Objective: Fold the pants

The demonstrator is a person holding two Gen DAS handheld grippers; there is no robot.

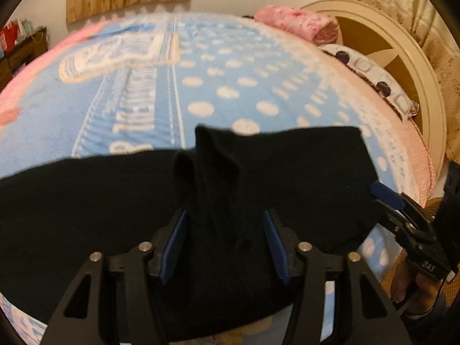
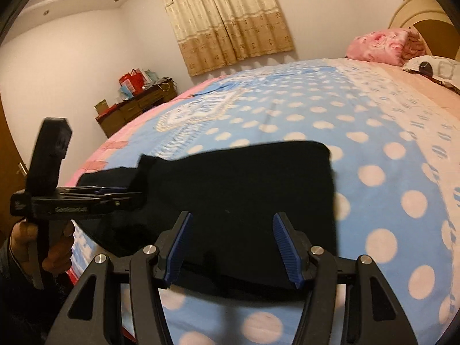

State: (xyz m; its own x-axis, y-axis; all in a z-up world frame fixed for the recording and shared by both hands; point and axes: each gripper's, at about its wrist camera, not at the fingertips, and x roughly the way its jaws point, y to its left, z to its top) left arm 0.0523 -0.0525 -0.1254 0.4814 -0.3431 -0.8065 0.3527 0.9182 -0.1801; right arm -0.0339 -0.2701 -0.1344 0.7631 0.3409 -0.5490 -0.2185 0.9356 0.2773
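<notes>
Black pants (image 1: 302,178) lie folded across the near edge of the bed, with one corner at the far right (image 2: 316,152). My left gripper (image 1: 224,215) sits over their middle. A raised ridge of black cloth (image 1: 210,158) fills the space between its blue pads (image 1: 172,247), which press on it. From the right wrist view the left gripper (image 2: 135,195) reaches in from the left at the pants' bunched end. My right gripper (image 2: 233,218) hovers open above the near part of the pants (image 2: 244,187), with nothing pinched. It also shows at the pants' right edge (image 1: 382,192).
The bed carries a blue blanket with white dots (image 1: 230,86). A pink folded quilt (image 2: 379,43) and a patterned pillow (image 1: 373,77) lie by the round headboard (image 1: 402,57). A wooden dresser (image 2: 135,109) stands by the far wall under a curtain (image 2: 227,17). A hand (image 2: 26,241) holds the left gripper.
</notes>
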